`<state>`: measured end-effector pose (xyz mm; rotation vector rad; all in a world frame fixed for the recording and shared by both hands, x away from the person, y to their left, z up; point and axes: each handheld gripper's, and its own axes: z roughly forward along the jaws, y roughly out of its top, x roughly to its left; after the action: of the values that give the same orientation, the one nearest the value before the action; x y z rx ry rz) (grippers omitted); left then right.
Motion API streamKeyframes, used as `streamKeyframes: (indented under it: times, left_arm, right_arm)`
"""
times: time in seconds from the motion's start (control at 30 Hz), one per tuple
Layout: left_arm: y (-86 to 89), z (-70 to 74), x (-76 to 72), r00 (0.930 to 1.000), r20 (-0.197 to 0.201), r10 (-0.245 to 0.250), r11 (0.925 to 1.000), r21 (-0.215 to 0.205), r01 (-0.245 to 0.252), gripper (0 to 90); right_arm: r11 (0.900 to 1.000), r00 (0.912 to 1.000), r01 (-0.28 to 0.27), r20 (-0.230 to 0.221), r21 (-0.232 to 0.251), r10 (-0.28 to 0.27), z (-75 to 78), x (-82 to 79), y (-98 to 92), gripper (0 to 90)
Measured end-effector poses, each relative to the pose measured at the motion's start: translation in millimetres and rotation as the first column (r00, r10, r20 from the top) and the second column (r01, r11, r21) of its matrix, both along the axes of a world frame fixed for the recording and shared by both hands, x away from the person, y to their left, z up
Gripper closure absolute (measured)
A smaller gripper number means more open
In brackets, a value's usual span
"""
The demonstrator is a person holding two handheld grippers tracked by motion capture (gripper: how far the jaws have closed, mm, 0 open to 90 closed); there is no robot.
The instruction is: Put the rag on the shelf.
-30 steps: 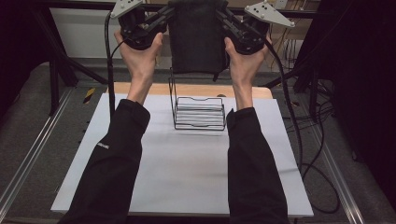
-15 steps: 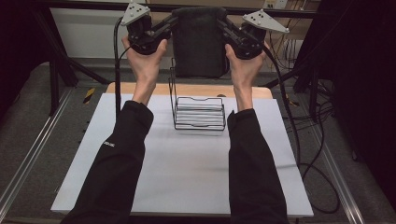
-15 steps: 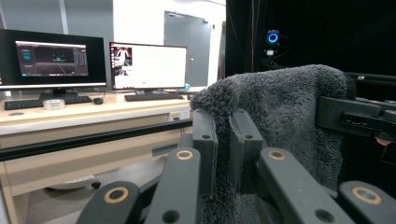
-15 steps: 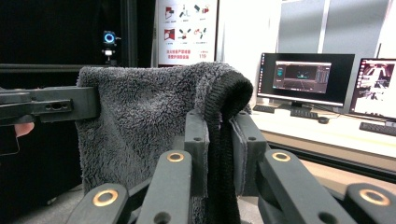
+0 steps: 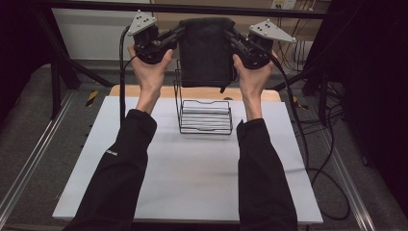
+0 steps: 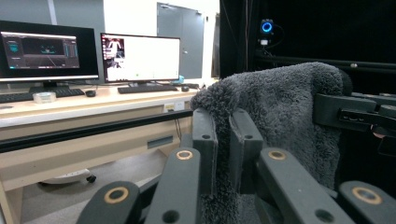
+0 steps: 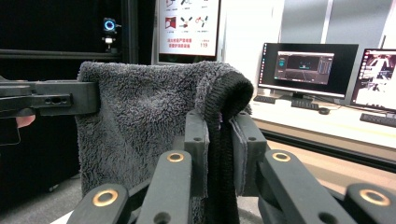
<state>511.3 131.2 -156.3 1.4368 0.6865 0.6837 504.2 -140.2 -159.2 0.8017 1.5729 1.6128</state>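
Observation:
A dark grey fleece towel [image 5: 206,50] hangs folded and stretched between both grippers, high above the table. My left gripper [image 5: 177,34] is shut on the towel's upper left corner, and my right gripper [image 5: 230,36] is shut on its upper right corner. In the left gripper view the jaws pinch the fuzzy towel [image 6: 280,112] edge, with the other gripper [image 6: 355,116] clamped on the far side. In the right gripper view the towel [image 7: 144,121] folds over the jaws. Below the towel a black wire rack [image 5: 204,113] stands on the white table [image 5: 192,178].
A wooden board [image 5: 144,91] lies at the table's back edge behind the rack. Cables [image 5: 317,144] trail off the right side. A dark frame bar [image 5: 96,6] crosses the back. Desks with monitors [image 6: 140,58] stand beyond.
Both hands have lifted the towel slightly higher and farther back above the rack. The grip on both corners is unchanged.

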Motion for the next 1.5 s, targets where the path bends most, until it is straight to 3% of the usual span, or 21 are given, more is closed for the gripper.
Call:
streamKeyframes:
  times: [0.77, 1.5]
  left_arm:
    - [3.8, -32.4, -14.3, 0.9986, -0.031, -0.042, 0.9976, 0.054, 0.044, 82.3]
    - [4.2, -49.5, -25.3, 0.9975, -0.037, -0.061, 0.9958, 0.067, 0.063, 82.3]
  right_arm:
    - [0.999, 0.9952, -0.047, -0.087, -0.004, 0.046, -35.3, -10.8, -8.2, 78.7]
    - [0.997, 0.9947, -0.057, -0.088, -0.045, 0.052, -49.7, -20.1, -9.9, 78.6]
